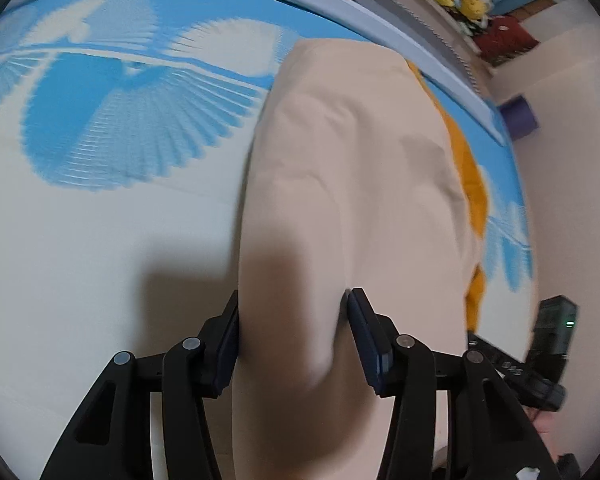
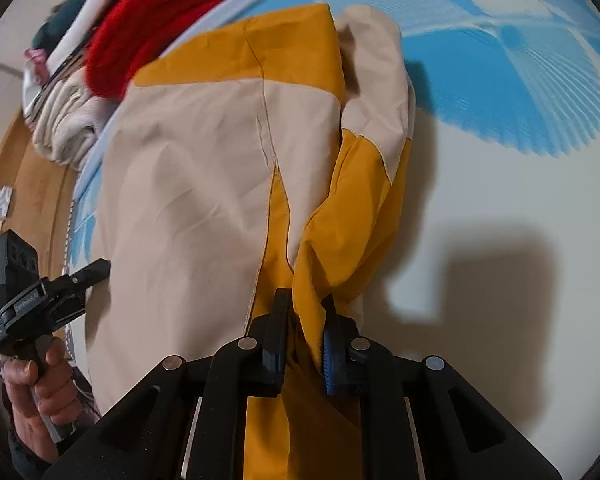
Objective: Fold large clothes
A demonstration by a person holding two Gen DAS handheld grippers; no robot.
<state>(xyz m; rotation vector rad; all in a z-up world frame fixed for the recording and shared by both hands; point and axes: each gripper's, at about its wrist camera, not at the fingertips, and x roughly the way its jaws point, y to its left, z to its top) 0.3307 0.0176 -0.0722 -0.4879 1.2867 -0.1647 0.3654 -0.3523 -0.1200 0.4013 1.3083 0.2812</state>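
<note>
Blue-white bed [image 2: 500, 200]; jacket [image 2: 188, 184] lies lengthwise away. My right claw [image 2: 306, 320] pinches yellow fabric; left claw [image 1: 292, 320] clamps beige fold.

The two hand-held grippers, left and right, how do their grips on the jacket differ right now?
The left hand-held gripper brackets a thick cream fold of the cream and mustard-yellow fabric jacket; the right hand-held gripper pinches a thin mustard-yellow fold. The left's jaws stand wide apart, the right's nearly together. Both reach down over the blue and white patterned bed sheet.
</note>
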